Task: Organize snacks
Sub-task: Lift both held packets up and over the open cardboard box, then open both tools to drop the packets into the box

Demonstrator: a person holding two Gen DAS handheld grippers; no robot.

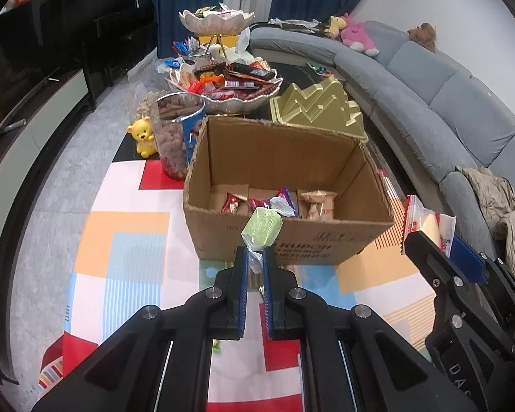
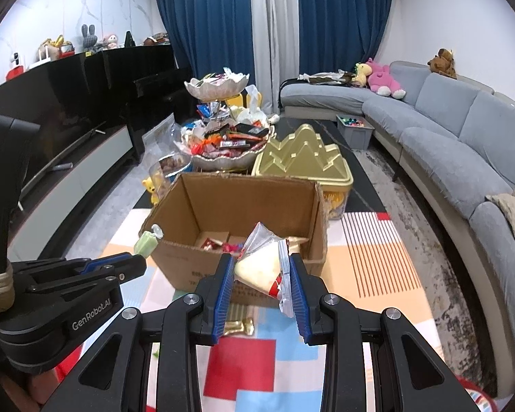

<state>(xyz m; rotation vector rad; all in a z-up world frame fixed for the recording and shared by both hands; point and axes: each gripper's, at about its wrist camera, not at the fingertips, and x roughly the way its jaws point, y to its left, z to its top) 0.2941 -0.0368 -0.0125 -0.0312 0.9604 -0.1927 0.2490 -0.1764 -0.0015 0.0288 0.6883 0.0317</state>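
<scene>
Two grippers raised before one cardboard box (image 1: 292, 237). Left gripper (image 1: 255, 257) clamped narrow on twisted end of one green wrapped candy (image 1: 261, 229), held just above box's near wall. Right gripper (image 2: 259, 271) closed on one pale snack packet (image 2: 261, 267) — near box's front edge. Three wrapped snacks (image 1: 278, 202) counted on box floor.

A box (image 1: 288, 185) sits on the bench (image 1: 127, 240) with snacks (image 1: 274, 202) in it. Behind it stand a jar (image 1: 176, 134) and bowls (image 1: 223, 86). The sofa (image 1: 429, 96) lies right.
</scene>
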